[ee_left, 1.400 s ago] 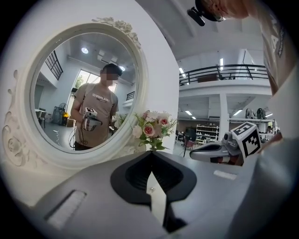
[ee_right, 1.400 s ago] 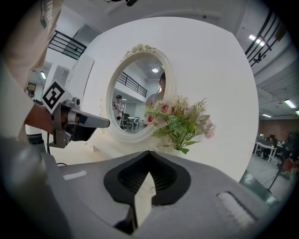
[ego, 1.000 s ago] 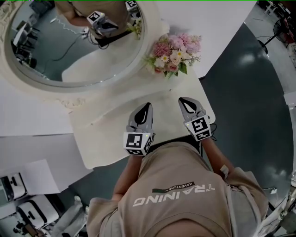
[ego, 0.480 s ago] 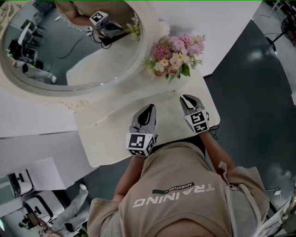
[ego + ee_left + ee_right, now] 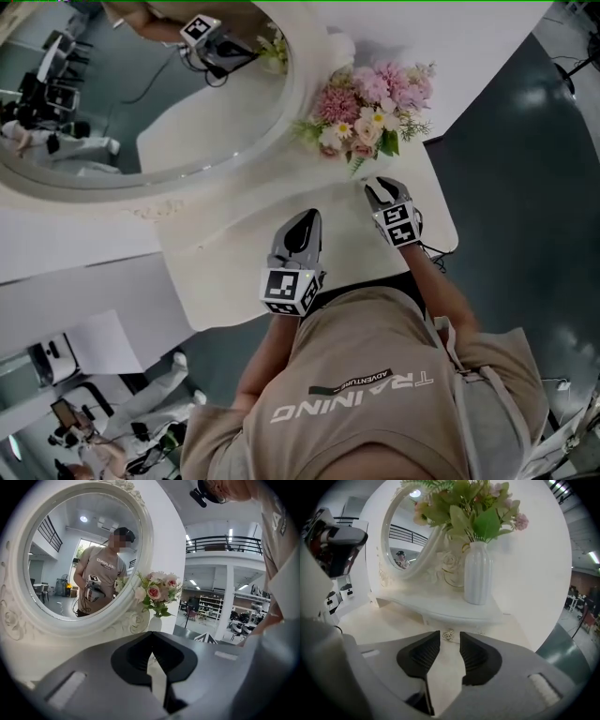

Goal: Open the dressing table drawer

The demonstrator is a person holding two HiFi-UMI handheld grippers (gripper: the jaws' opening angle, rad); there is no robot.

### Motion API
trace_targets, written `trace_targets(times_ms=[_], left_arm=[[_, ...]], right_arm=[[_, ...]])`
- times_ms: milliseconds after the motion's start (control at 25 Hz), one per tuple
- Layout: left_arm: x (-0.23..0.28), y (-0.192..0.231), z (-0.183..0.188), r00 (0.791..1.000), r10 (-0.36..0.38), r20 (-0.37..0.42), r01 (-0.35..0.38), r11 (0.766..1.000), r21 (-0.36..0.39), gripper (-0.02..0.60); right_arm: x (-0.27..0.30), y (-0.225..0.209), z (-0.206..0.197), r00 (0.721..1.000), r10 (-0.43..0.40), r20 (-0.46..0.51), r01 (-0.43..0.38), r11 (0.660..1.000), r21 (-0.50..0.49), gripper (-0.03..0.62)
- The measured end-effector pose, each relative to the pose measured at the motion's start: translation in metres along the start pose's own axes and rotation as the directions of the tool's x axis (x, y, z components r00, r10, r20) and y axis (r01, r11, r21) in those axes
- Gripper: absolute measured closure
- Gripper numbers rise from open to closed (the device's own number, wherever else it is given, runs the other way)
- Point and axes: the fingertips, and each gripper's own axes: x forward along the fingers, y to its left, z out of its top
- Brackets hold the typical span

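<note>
The white dressing table [image 5: 234, 267] has a low raised shelf [image 5: 440, 605] at the back. A small drawer front [image 5: 427, 619] sits under that shelf, with an ornate metal pull [image 5: 448, 635]. My right gripper [image 5: 450, 633] points down at the pull, which lies just beyond its fingertips, in line with the gap. Its jaws are opening and nothing is pressed between them. In the head view the right gripper [image 5: 380, 186] is close below the flowers [image 5: 370, 98]. My left gripper [image 5: 305, 218] hovers over the table's middle, its jaws shut and empty, and its tips [image 5: 151, 637] meet.
A white vase [image 5: 477, 573] with pink flowers stands on the shelf just above the drawer. The large round mirror's carved frame [image 5: 298, 89] leans at the back left. The table's front edge lies against the person's body, and dark floor [image 5: 525, 187] lies to the right.
My right gripper has moved forward toward the flowers and sunk closer to the table. The left gripper has shifted only slightly.
</note>
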Motion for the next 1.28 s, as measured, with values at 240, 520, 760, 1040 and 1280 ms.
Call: trace_targets(times_ms=[240, 520, 760, 1040, 1280], left_arm=[[0.004, 0.007, -0.01, 1.0, 0.01, -0.03, -0.011, 1.0, -0.014, 0.563], [0.002, 0.013, -0.009, 0.999, 0.018, -0.037, -0.019, 0.999, -0.029, 0.563], [0.005, 0.02, -0.01, 0.998, 0.03, -0.047, -0.032, 0.999, -0.042, 0.563], [0.007, 0.018, -0.004, 0.998, 0.041, -0.041, -0.043, 0.998, -0.038, 0.563], [0.002, 0.016, -0.005, 0.997, 0.063, -0.036, -0.065, 0.997, -0.048, 0.563]], right_arm=[[0.027, 0.004, -0.01, 0.999, 0.012, -0.048, -0.011, 1.0, 0.008, 0.457], [0.039, 0.006, -0.009, 1.0, -0.017, -0.02, 0.017, 1.0, -0.013, 0.459], [0.043, 0.005, -0.009, 0.999, -0.043, -0.021, 0.043, 0.999, 0.011, 0.494], [0.043, 0.004, -0.008, 0.999, -0.037, -0.029, 0.037, 0.999, 0.004, 0.497], [0.039, 0.006, -0.014, 0.999, -0.026, -0.029, 0.027, 0.999, 0.018, 0.499]])
